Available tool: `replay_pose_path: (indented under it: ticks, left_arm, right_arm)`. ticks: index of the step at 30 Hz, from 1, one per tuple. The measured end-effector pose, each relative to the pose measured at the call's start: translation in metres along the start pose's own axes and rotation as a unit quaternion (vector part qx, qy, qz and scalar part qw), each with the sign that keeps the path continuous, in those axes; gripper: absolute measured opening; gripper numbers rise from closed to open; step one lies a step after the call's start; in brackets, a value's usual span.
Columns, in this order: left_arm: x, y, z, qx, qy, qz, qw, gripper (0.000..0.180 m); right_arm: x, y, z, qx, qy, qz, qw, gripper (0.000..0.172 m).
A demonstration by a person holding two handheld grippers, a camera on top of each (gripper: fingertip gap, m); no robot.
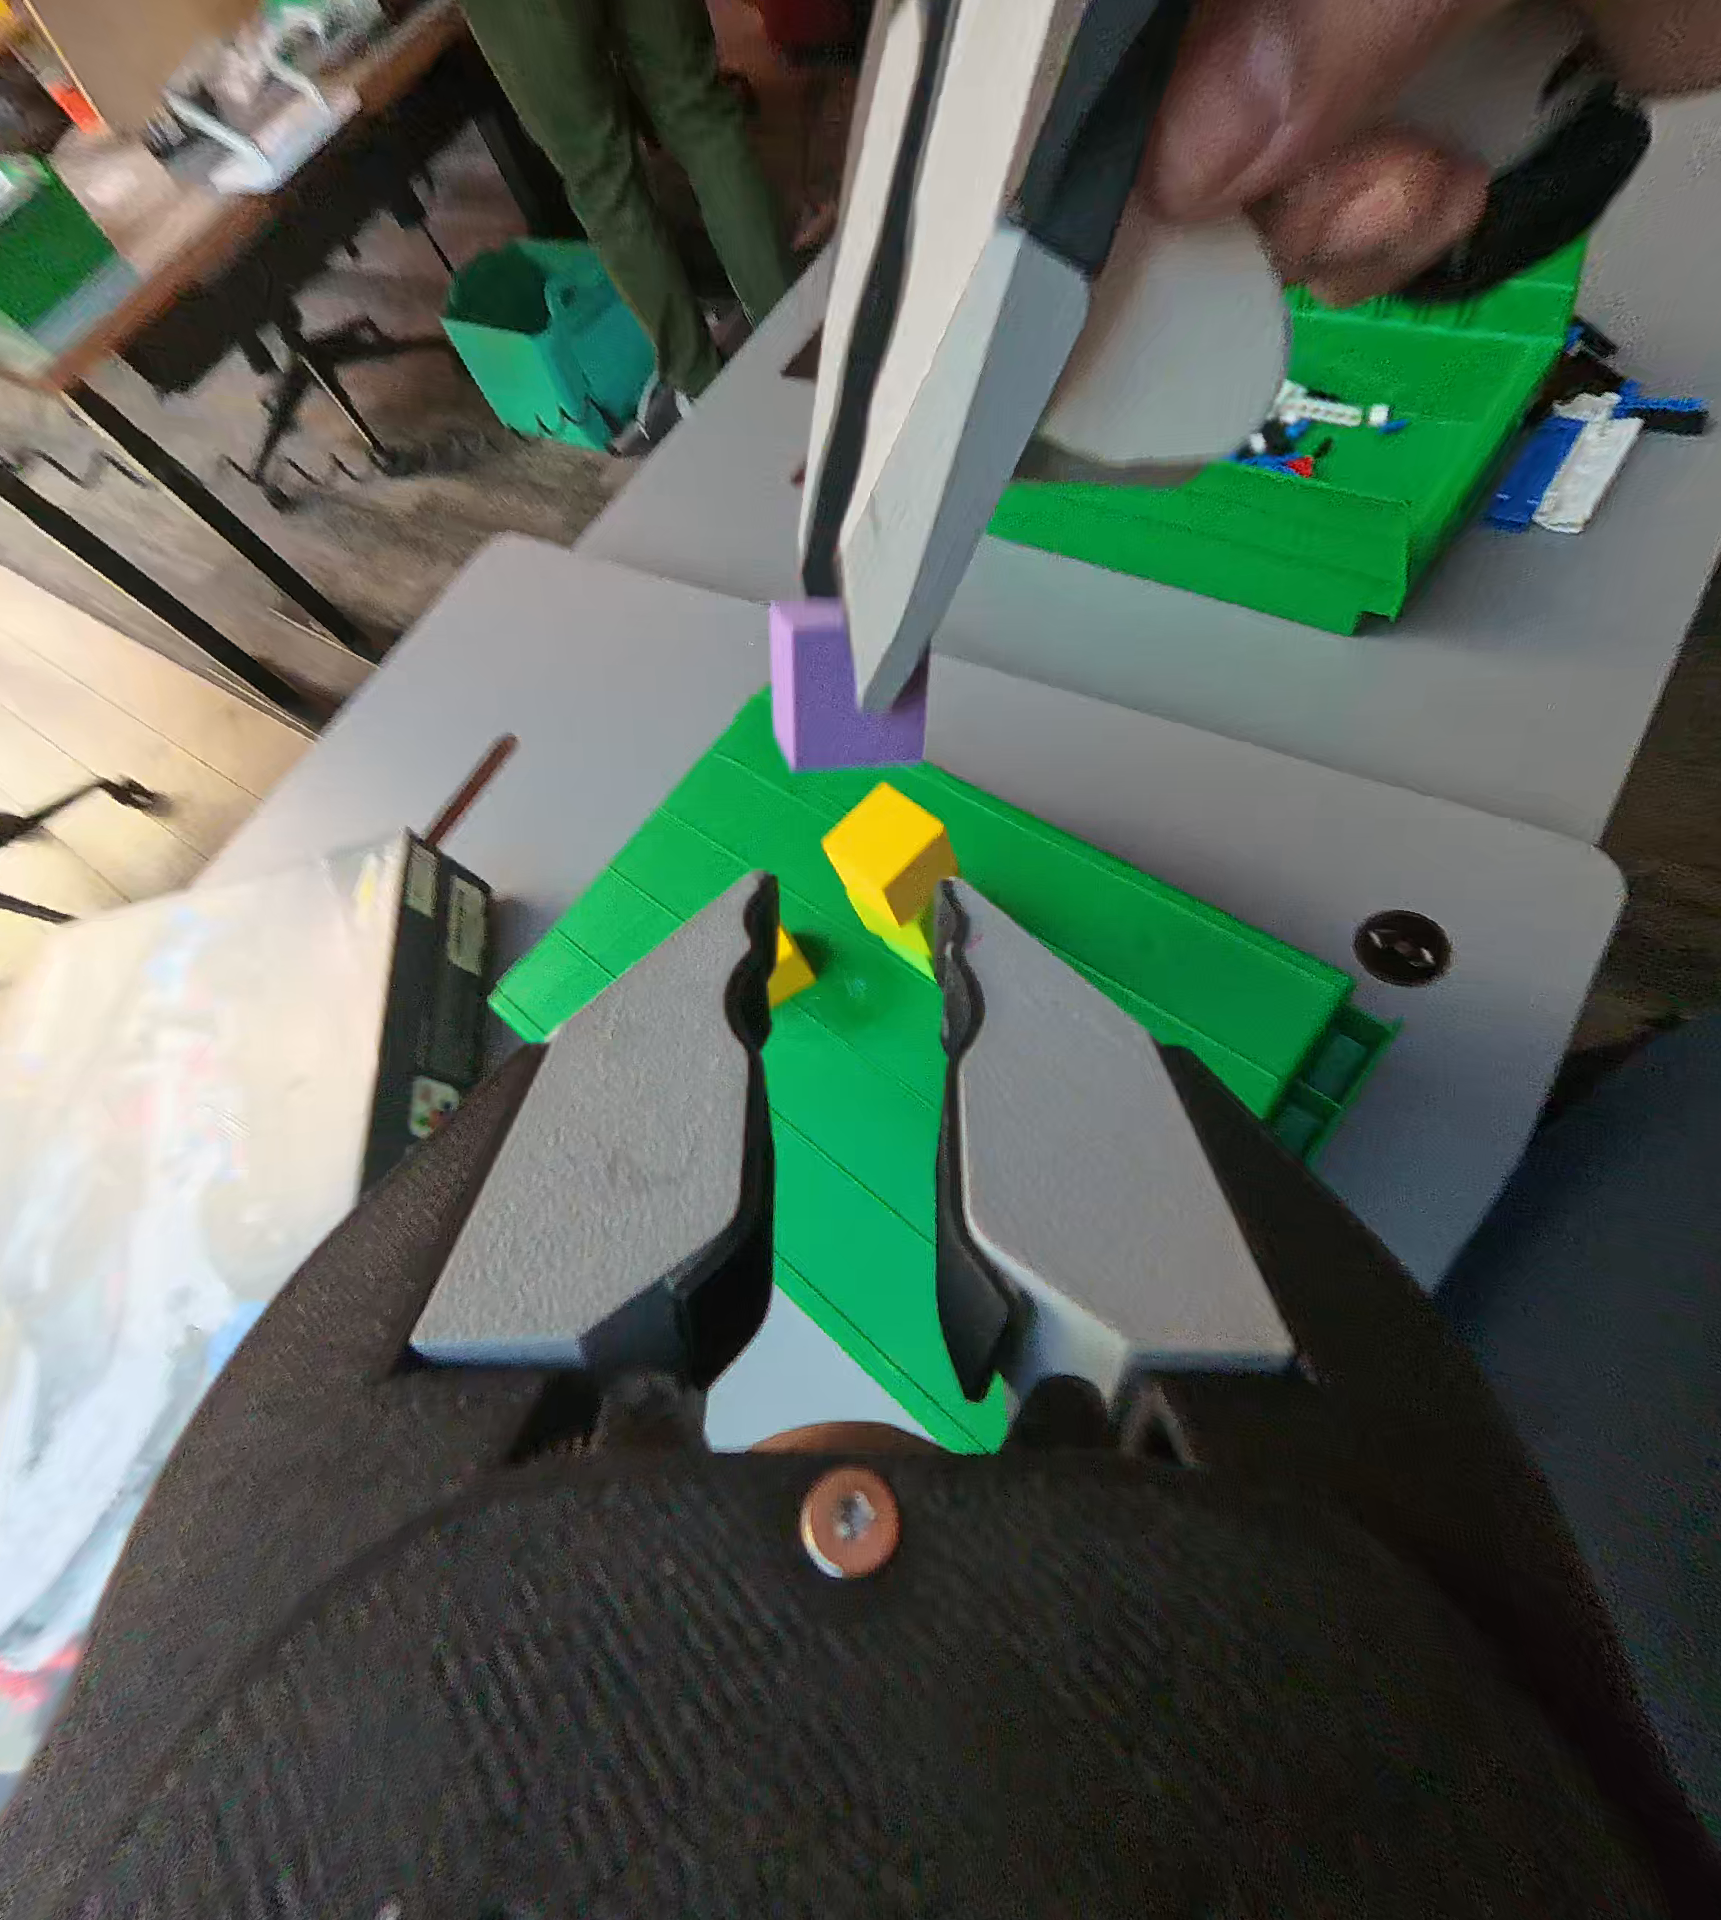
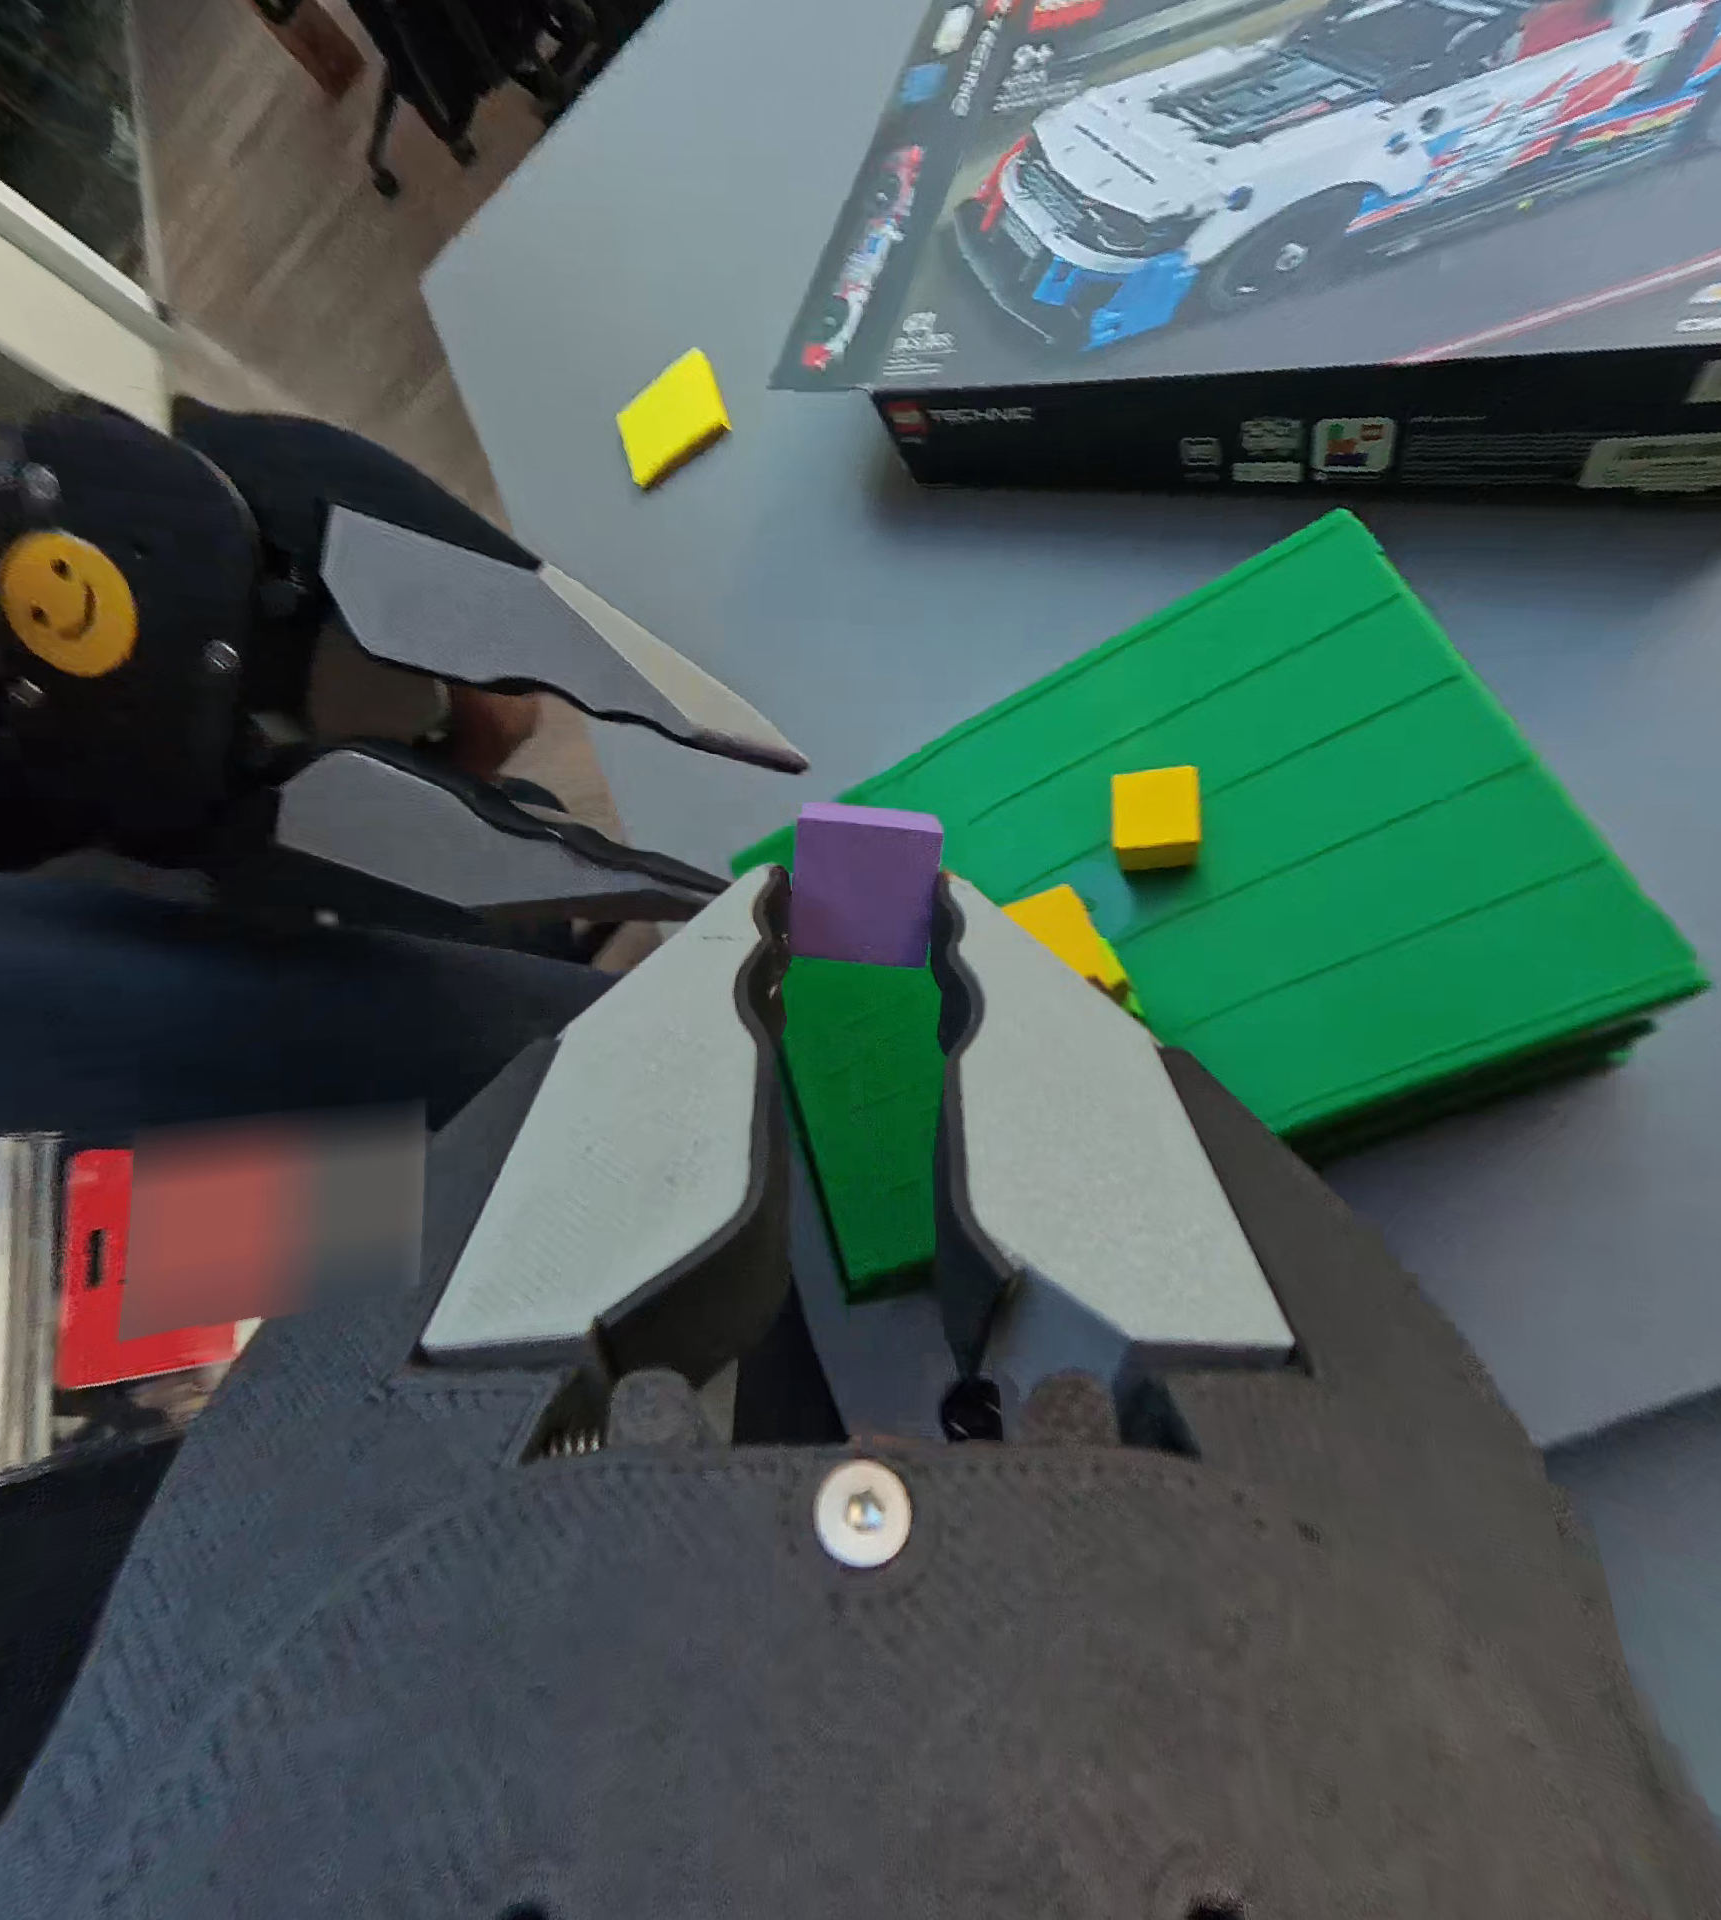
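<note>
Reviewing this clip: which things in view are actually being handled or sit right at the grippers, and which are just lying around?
In play: purple block gripped by right gripper; open left gripper over green board; yellow cube on a lime block; small yellow cube.

Lying about: car kit box; flat yellow tile; second green board.

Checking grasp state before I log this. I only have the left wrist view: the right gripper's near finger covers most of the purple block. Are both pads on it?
Observer: Yes. In the right wrist view the purple block sits between both pads of the right gripper, touching each.
Operator: Left gripper holding anything?
Observer: No. From the right wrist view the left gripper is open with nothing between its fingers.
Operator: Any pieces off the green board?
Observer: One flat yellow tile lies on the grey table, beside the car box.
</note>
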State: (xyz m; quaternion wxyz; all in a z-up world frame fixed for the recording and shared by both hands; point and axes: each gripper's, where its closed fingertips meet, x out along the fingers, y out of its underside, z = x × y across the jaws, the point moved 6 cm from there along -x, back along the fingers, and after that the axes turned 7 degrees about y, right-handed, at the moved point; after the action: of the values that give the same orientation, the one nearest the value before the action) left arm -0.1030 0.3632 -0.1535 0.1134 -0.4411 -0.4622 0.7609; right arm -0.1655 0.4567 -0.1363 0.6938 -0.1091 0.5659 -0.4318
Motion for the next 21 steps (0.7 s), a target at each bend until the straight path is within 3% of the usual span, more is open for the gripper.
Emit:
replay_pose_path:
  ticks: [5,14,17,21]
  left_arm:
    - [-0.004,0.056,0.014,-0.077,0.004,0.065,0.995,0.033]
    - [-0.017,0.180,0.019,-0.216,-0.022,0.137,0.966,0.027]
    - [-0.022,0.200,0.008,-0.245,-0.021,0.152,0.957,0.027]
    - [-0.024,0.204,0.000,-0.261,-0.018,0.152,0.953,0.027]
  right_arm:
    - [0.006,0.005,-0.011,-0.113,0.093,0.103,0.984,0.024]
    - [0.036,0.006,-0.016,-0.167,0.098,0.178,0.965,0.025]
    - [0.041,0.007,-0.016,-0.179,0.100,0.190,0.960,0.025]
    - [0.045,0.006,-0.018,-0.192,0.107,0.200,0.955,0.025]
